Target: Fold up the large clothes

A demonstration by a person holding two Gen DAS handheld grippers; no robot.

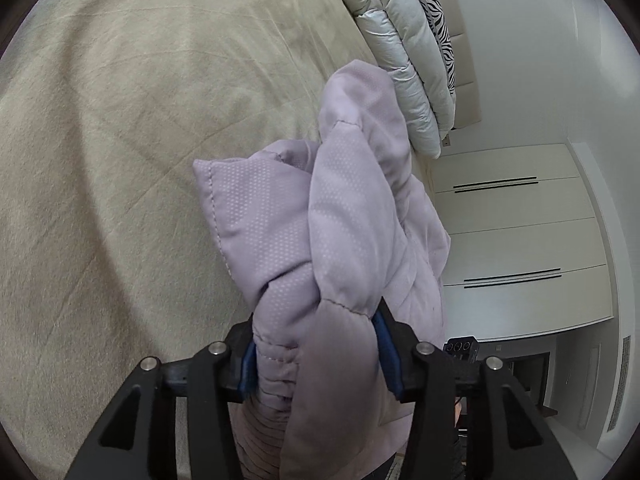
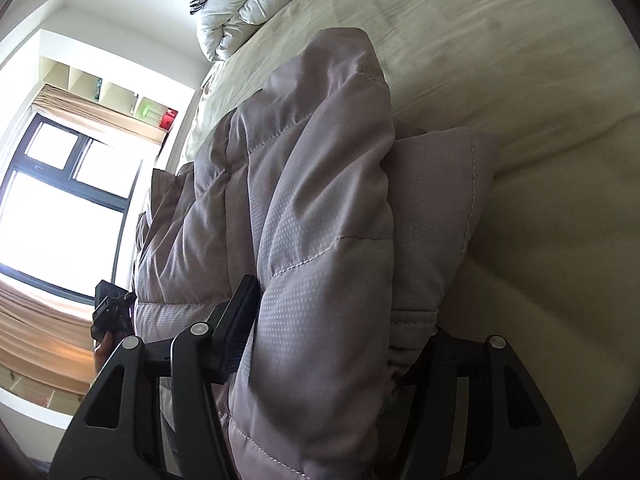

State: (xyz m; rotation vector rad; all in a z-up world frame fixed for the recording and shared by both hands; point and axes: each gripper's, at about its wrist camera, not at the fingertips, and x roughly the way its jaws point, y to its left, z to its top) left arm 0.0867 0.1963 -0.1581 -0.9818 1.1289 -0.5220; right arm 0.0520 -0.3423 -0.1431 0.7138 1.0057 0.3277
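A pale lilac quilted puffer jacket [image 1: 340, 232] is bunched up and lifted above the beige bed [image 1: 140, 120]. My left gripper [image 1: 316, 352] is shut on a thick fold of it, blue pads [image 1: 386, 344] pressing both sides. In the right wrist view the same jacket [image 2: 320, 220] fills the middle. My right gripper [image 2: 332, 344] is shut on a padded fold; its left finger [image 2: 240, 320] shows, the right one is hidden by fabric. The other gripper [image 2: 110, 312] shows at the jacket's far left side.
A folded white duvet [image 1: 404, 56] and a zebra-print pillow [image 1: 434, 16] lie at the head of the bed [image 2: 500, 60]. White drawers [image 1: 512, 232] stand beside the bed. A bright window [image 2: 64, 208] with curtains and shelves is on the other side.
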